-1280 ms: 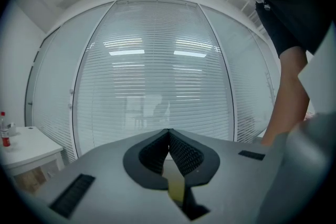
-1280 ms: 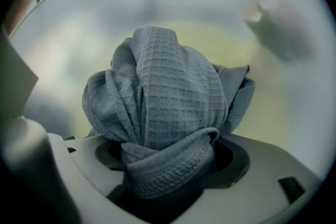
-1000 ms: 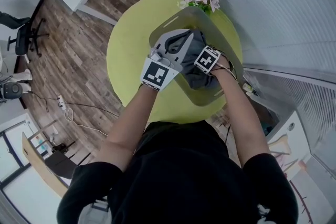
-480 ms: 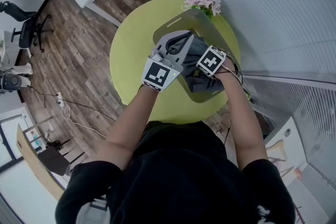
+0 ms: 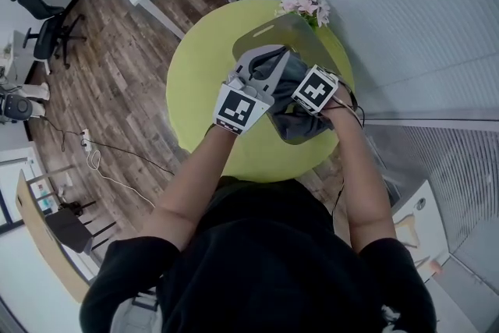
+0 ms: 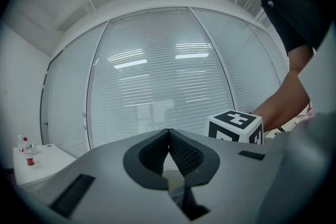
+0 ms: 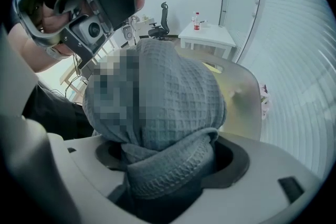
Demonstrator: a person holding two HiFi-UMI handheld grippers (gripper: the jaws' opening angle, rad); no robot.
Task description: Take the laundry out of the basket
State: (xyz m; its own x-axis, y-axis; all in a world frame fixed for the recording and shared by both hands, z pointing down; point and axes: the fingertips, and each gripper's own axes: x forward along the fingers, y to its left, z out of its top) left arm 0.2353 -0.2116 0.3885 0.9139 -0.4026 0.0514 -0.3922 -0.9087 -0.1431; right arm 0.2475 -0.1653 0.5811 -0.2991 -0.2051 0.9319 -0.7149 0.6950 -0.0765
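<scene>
A: R claw [image 7: 169, 178] state?
B: It pinched the grey waffle towel [image 7: 176, 97], bunched betw. its jaws, over basket [image 5: 274, 33].
A: L claw [image 6: 169, 150]?
B: Was pressed together, empty, just beside R claw.

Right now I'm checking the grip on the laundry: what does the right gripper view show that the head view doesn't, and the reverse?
Only the right gripper view: the right gripper has its jaws closed on a bunched fold of the grey waffle-weave cloth.
Only the head view: the whole round yellow-green table, the wood floor and the person's arms.
Both: the cloth, the grey basket, the left gripper beside the cloth, and the white side table.
</scene>
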